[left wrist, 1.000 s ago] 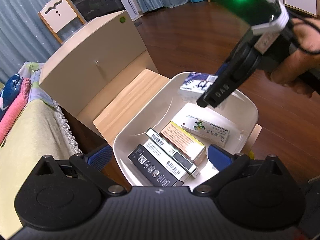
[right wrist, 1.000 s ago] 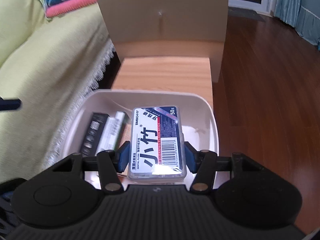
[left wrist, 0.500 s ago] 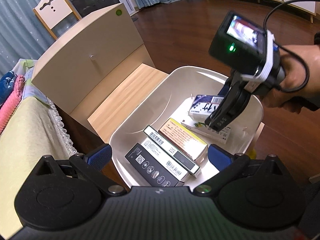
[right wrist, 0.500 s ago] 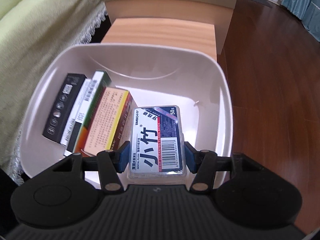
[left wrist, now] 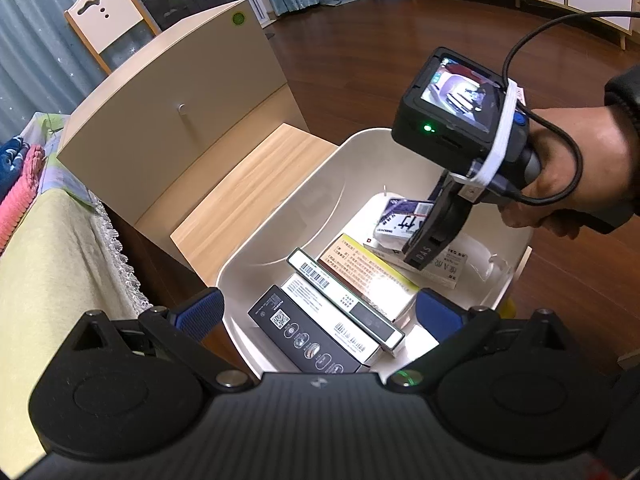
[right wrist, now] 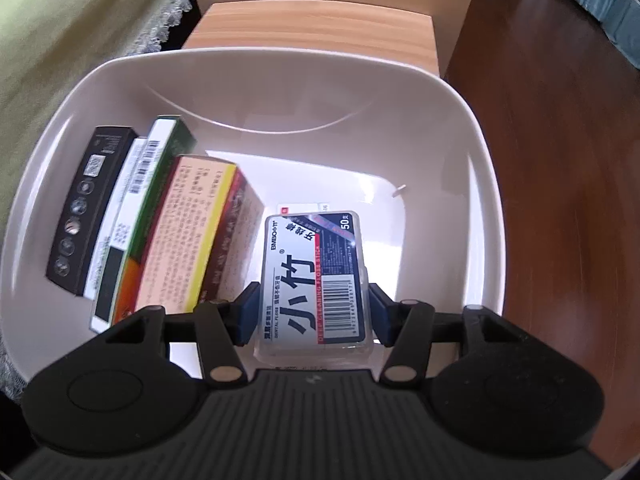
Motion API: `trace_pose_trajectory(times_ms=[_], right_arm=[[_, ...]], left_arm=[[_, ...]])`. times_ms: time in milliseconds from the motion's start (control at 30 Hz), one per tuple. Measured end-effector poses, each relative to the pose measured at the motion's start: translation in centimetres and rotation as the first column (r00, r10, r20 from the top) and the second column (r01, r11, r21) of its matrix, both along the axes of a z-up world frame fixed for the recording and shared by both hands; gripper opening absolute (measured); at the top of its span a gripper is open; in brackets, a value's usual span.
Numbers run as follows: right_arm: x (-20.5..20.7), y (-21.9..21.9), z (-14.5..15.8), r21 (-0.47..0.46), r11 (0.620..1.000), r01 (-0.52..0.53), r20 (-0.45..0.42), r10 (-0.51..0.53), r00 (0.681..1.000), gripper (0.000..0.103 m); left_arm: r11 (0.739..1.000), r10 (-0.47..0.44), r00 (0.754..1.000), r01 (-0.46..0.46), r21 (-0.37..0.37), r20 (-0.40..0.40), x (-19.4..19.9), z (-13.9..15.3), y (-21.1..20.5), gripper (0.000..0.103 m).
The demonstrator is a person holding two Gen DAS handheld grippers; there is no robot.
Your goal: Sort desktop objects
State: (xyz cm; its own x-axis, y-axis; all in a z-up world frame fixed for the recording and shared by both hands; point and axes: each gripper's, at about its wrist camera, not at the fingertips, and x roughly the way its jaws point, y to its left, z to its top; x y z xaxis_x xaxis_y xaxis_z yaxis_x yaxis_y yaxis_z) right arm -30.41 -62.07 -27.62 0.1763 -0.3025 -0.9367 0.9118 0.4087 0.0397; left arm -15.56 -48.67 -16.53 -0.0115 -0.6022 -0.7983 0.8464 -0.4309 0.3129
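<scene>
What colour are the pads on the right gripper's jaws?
Blue, against black arms; the pads clamping the floss box show best in the right wrist view.

White bin (right wrist: 476, 132) — black box (right wrist: 86, 208), yellow-edged box (right wrist: 188, 232), blue-and-white barcoded case (right wrist: 316, 280)

Glossy plastic bin (right wrist: 484, 184), wood tabletop (right wrist: 320, 28)

The clear floss case (right wrist: 316, 280) at lower centre read "BMBO小竹", "DENTAL FLOSS", "50支"; the right tool (left wrist: 420, 246) bore "DAS".
</scene>
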Motion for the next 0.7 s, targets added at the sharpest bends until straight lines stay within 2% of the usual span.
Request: trace_pose_trajectory(times_ms=[233, 367, 600, 700], right_arm=[[0.6, -0.5, -0.1, -0.028, 0.999, 0.016, -0.015, -0.016, 1.0, 0.052], [1.4, -0.2, -0.2, -0.044, 0.999, -0.005, -0.072, 0.002, 0.997, 0.052], [2.7, 0.0, -1.0, -0.032, 0.997, -0.065, -0.161, 0.059, 0.985, 0.052], [3.0, 0.0, -1.7, 0.02, 0.996, -0.085, -0.155, 0.087, 0.984, 0.052]], left_arm=[[1.0, 0.0, 1.0, 0.0, 0.005, -0.002, -0.1, -0.2, 0.0, 0.103], [1.0, 0.001, 1.0, 0.0, 0.005, -0.004, 0.0, -0.2, 0.0, 0.103], [1.0, 0.006, 1.0, -0.006, 0.005, -0.008, 0.2, -0.2, 0.1, 0.103], [1.0, 0.007, 1.0, -0.007, 0.005, -0.009, 0.3, -0.3, 0.1, 0.103]])
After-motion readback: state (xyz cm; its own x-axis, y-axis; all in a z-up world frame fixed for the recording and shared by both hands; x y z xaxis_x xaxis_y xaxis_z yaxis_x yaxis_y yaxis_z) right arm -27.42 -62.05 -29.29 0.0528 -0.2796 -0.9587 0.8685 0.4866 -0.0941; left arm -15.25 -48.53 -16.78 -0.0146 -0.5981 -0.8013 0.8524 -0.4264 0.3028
